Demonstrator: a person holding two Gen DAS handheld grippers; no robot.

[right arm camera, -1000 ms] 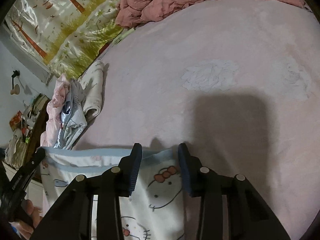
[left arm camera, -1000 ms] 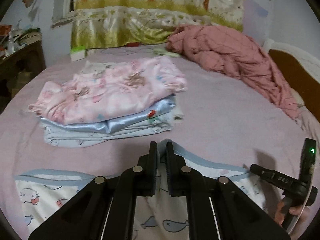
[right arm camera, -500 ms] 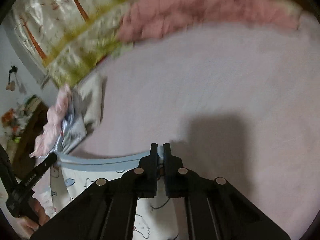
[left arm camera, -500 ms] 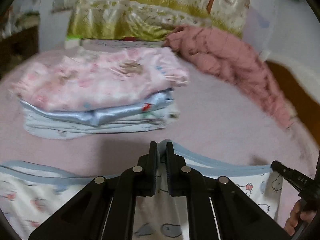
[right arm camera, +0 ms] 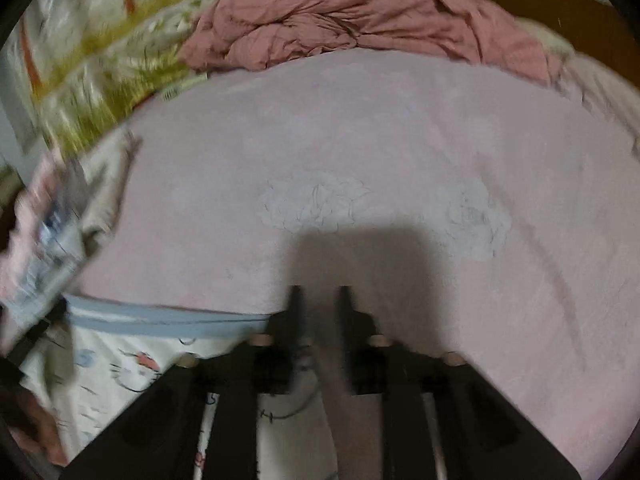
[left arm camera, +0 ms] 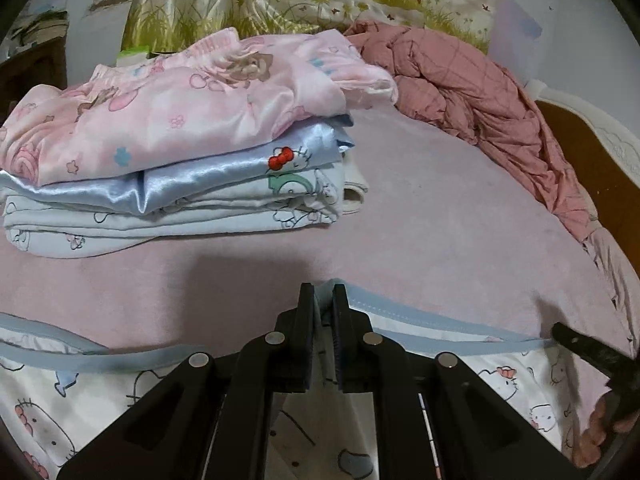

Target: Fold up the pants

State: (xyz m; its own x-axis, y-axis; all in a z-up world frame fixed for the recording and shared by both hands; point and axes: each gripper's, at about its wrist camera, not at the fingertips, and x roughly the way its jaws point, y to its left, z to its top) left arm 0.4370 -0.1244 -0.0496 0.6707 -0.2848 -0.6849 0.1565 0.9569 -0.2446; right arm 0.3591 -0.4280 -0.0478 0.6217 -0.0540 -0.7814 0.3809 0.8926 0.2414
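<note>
Blue trim marks the waistband (left arm camera: 420, 322) of the pants (left arm camera: 520, 376), which lie spread on the bed (left arm camera: 440, 216) just in front of the stack of folded clothes (left arm camera: 172, 152). My left gripper (left arm camera: 320, 300) is clamped on that band; my right gripper (right arm camera: 320, 300) is opening, its jaws apart, and no cloth shows between their tips. With only one pinch holding, I judge the freed corner could sag or slide on the sheet, so the fold lands crooked, and dragging further could nudge the stack. I count one pair of pants, two grippers, one stack of about four folded pieces, and one rumpled pink quilt (left arm camera: 480, 92) behind it.
</note>
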